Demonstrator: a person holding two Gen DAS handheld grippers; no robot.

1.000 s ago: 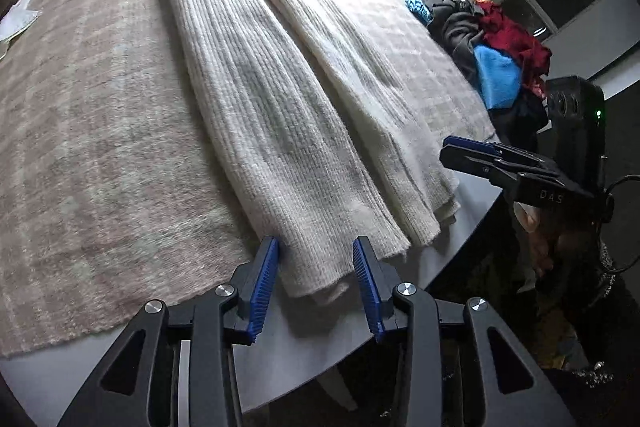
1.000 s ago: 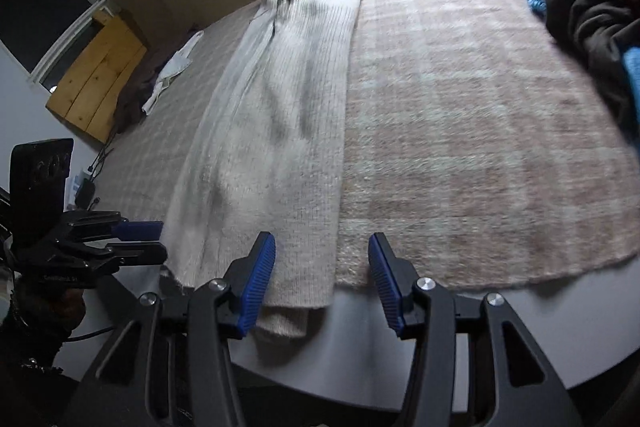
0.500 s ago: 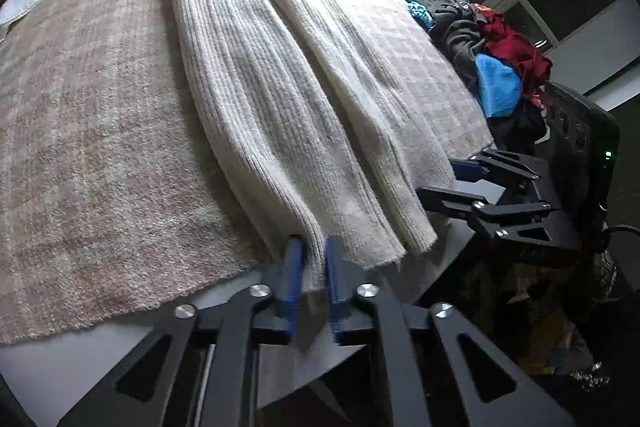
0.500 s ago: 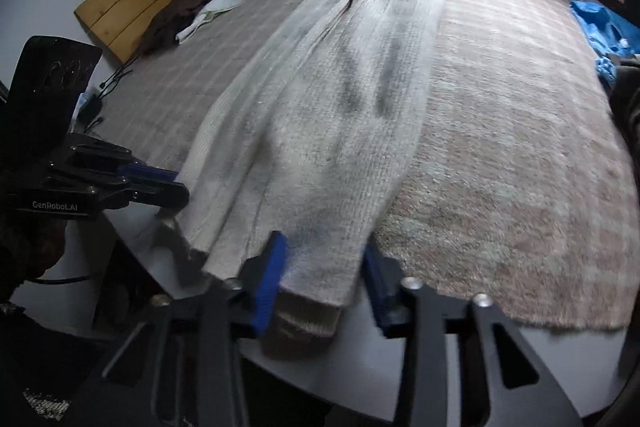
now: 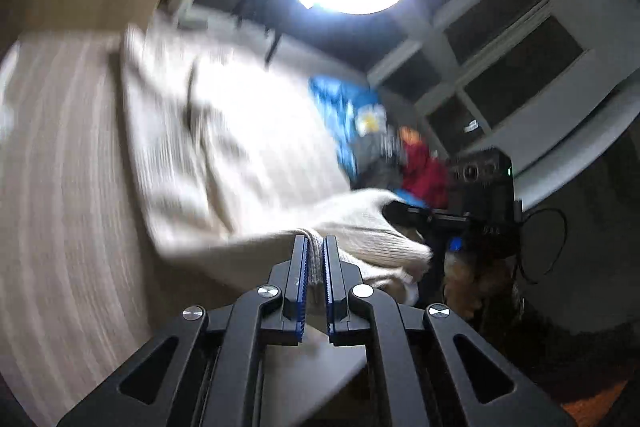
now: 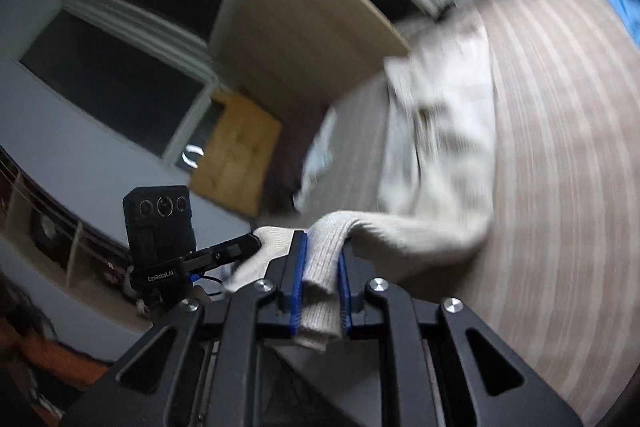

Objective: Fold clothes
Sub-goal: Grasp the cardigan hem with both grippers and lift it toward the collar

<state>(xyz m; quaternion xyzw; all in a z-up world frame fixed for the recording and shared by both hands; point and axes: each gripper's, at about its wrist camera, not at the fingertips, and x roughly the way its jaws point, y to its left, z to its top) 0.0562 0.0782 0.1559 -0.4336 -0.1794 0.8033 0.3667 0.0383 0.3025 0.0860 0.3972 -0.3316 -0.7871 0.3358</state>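
- Both grippers hold the near end of a cream ribbed sweater (image 5: 248,155) above a plaid blanket (image 5: 60,207): the left gripper (image 5: 315,259) is pinched tight on a thin fold of knit, and the right gripper (image 6: 320,267) is clamped on a thicker bunch whose hem hangs out below its blue pads (image 6: 298,267).
- The sweater's far end lies on the blanket toward 12 o'clock in the left wrist view. The near end is raised and arches between the two grippers, so a lengthwise fold appears to be in hand.
- Risk, as a judgement: the left grip takes only a sliver of fabric, so a quick swing could pull the loose, stretchy knit out and drop one corner.
- Risk: the held edge sags between the two grips. If the grippers travel unevenly, the fold could land skewed or bunched.
- Risk: the blanket's nap looks rough. Dragging the knit across it could ruck up the layers already lying flat.
- Materials: soft, chunky, vertically ribbed knit, limp and heavy-draping, against a flatter woven blanket in beige-pink stripes.
- A heap of blue, grey and red clothes (image 5: 400,163) sits at 2 o'clock in the left wrist view, well apart from the sweater.
- Both views are blurred, and finer detail cannot be told.
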